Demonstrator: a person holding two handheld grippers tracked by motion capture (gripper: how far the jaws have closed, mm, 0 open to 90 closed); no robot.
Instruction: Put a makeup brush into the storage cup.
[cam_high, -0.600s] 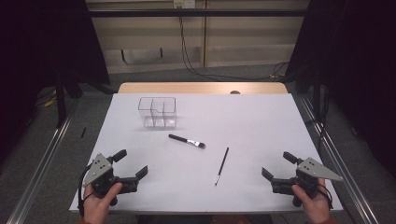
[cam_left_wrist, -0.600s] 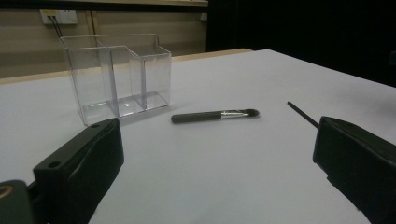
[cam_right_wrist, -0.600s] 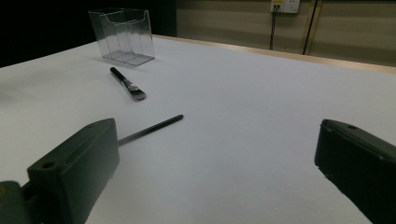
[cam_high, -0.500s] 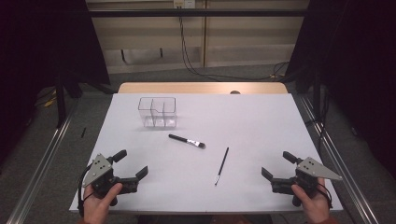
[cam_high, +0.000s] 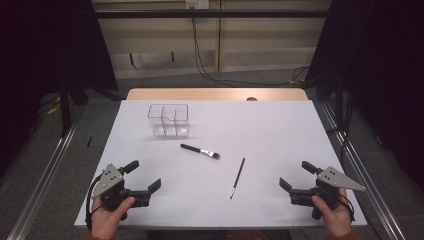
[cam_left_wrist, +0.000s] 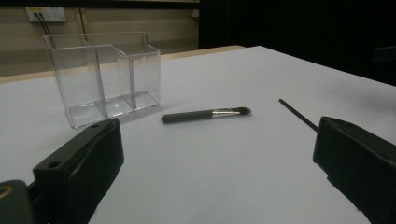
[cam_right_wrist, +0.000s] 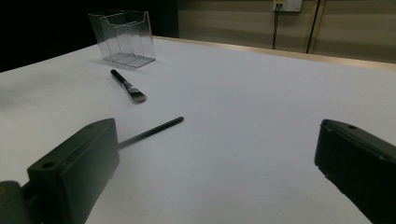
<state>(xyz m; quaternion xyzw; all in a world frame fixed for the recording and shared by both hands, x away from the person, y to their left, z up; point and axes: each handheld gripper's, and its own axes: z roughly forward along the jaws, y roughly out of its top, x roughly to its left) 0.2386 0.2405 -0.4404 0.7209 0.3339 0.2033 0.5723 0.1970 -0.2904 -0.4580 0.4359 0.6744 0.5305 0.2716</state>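
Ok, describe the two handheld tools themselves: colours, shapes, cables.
Both are black two-jaw tools with blocky, flat-faced jaws. The left tool carries a grey three-cornered plate dotted with small holes, and a black cable loops beside the hand. The right tool has a matching grey plate; a dark strap or cable runs at that hand. Each jaw has small holes.

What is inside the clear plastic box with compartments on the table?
Nothing: the clear box has three compartments, and through its walls all look empty. Both brushes lie outside on the table: the short makeup brush and the thin brush.
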